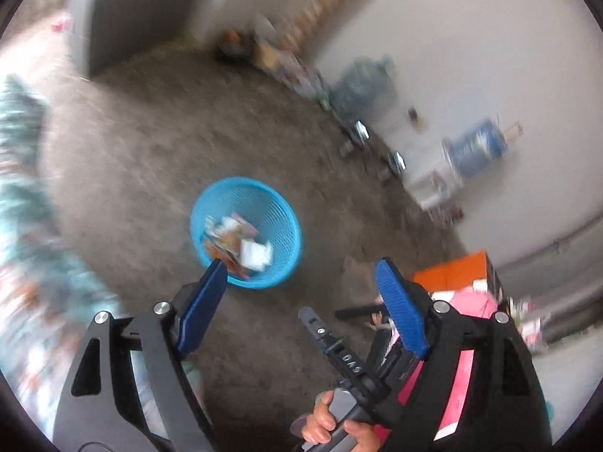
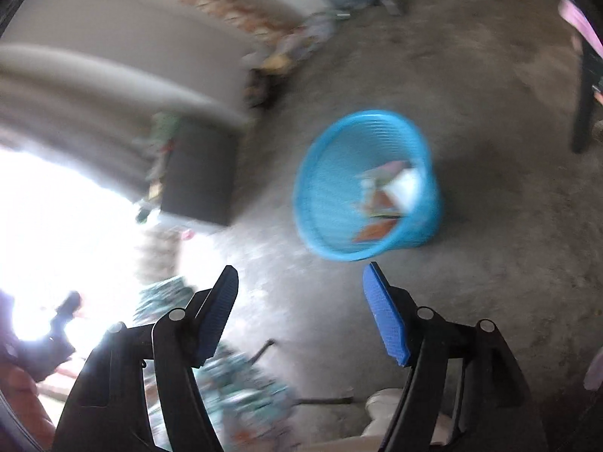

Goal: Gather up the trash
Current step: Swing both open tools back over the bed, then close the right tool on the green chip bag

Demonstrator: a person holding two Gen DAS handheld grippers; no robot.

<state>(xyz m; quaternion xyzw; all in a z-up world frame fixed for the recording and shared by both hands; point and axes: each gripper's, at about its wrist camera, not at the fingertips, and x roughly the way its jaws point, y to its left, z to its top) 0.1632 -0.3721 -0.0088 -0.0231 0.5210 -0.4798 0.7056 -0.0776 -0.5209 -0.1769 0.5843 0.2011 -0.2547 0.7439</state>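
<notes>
Clearly both pairs of tongs are spread wide and carry nothing. The blue basket (image 1: 245, 232) stands on the bare concrete floor (image 1: 150, 158), already holding crumpled paper and wrappers (image 1: 237, 243). From the left tongs (image 1: 301, 275) it lies ahead and a little to the left, its rim just past the left fingertip. From the right tongs (image 2: 299, 275) it lies ahead and to the right, near the right fingertip, its mouth tipped toward the camera. Neither side looks much nearer, judging by these blurred views. No loose trash shows between either pair of fingers, so the next pick likely lies elsewhere. Both tongs point downward at the floor, and a hand (image 1: 331, 425) grips the right tool's handle low in the left view.
</notes>
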